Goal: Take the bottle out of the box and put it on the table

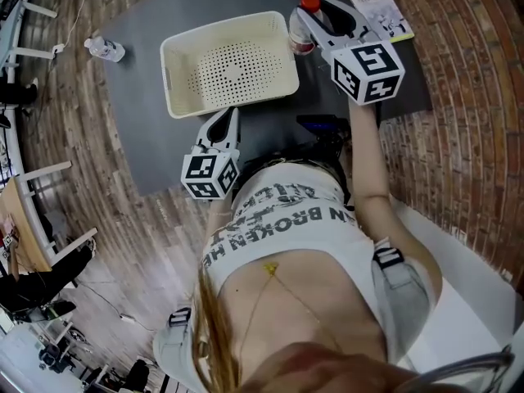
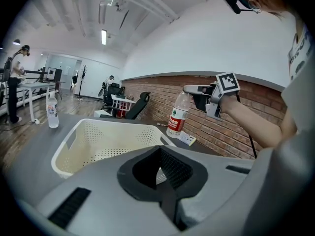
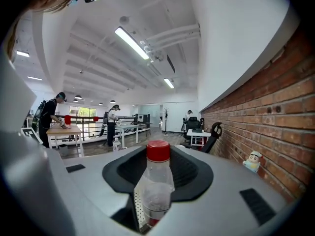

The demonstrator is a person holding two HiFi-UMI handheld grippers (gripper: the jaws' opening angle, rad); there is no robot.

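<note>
A clear bottle point(image 1: 309, 4) with a red cap and red label stands upright just right of the cream perforated box point(image 1: 169, 76), outside it and over the dark table point(image 1: 147, 137). My right gripper point(image 1: 304, 31) is shut on it. In the right gripper view the bottle point(image 3: 156, 186) fills the gap between the jaws. The left gripper view shows the bottle point(image 2: 177, 117) low beside the box point(image 2: 74, 141), gripped near the neck; whether its base touches the table I cannot tell. My left gripper point(image 1: 232, 119) is shut and empty at the box's near edge. The box looks empty.
A second water bottle point(image 1: 106, 49) stands at the table's far left corner. A printed leaflet point(image 1: 378, 8) lies on the table beyond the held bottle. A brick wall point(image 1: 458, 72) runs along the right side. People work at tables point(image 3: 64, 129) far off.
</note>
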